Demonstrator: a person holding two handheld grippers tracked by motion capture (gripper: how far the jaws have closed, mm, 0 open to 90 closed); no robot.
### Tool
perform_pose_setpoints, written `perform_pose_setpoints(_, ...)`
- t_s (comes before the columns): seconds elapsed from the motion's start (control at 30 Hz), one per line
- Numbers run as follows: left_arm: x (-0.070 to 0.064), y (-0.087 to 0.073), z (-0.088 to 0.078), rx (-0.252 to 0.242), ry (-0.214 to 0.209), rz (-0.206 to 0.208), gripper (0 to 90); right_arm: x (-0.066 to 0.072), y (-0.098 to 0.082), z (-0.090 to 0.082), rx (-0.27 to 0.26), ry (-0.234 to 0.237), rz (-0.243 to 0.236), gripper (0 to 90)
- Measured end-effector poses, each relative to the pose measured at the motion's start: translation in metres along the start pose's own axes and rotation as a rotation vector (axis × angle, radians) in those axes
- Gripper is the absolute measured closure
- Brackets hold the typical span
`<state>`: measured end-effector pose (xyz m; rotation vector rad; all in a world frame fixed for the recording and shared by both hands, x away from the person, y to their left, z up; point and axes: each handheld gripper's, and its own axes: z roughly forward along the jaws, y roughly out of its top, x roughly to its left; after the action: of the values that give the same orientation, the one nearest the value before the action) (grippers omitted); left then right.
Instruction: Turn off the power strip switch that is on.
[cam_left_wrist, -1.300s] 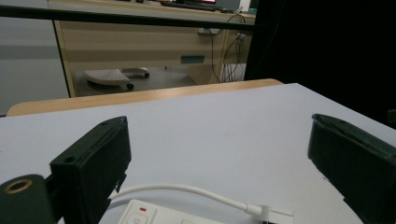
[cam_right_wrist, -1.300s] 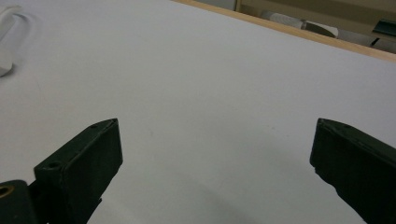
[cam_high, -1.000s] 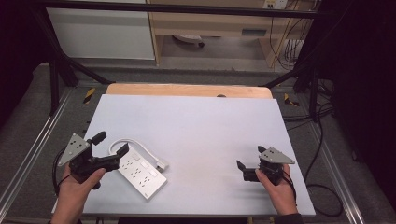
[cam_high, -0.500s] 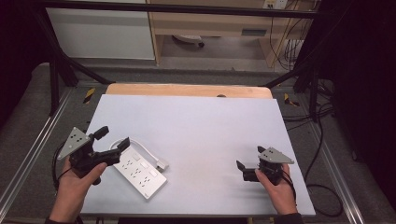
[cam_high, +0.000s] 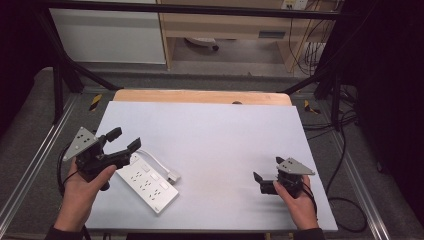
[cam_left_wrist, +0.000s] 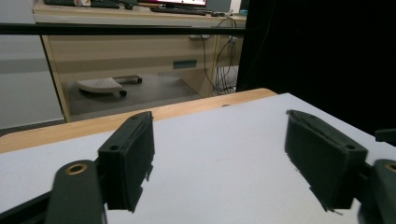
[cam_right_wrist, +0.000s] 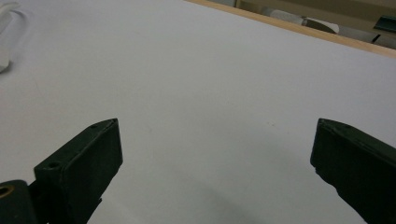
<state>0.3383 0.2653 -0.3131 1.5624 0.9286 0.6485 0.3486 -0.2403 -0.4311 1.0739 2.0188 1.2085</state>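
At the lower left of the high view, the left gripper, jaws apart, empty and just closing, hovers beside the white power strip on the worktop; grasping it likely comes next.

Ahead of the left gripper the white table lies bare as far as its wooden far edge; nothing sits between its 2 parted jaws. Just beside it, toward the person, the white power strip and its short cord block a low pass. Between that strip and the right gripper the surface is free. Black frame bars flank the table's left side.
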Motion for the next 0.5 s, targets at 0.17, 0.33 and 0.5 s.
perform_pose_setpoints(0.17,0.0,0.003,0.004,0.013,-0.006,0.004,31.5,0.0,0.0,0.0,0.003,0.0,0.001,2.7)
perform_pose_setpoints(0.33,-0.002,0.004,0.008,0.028,-0.022,0.019,38.7,0.0,0.0,0.0,0.004,0.001,0.002,2.7)
perform_pose_setpoints(0.5,-0.001,0.003,0.012,0.047,-0.024,0.022,44.9,0.0,0.0,0.0,0.005,0.001,0.003,2.7)
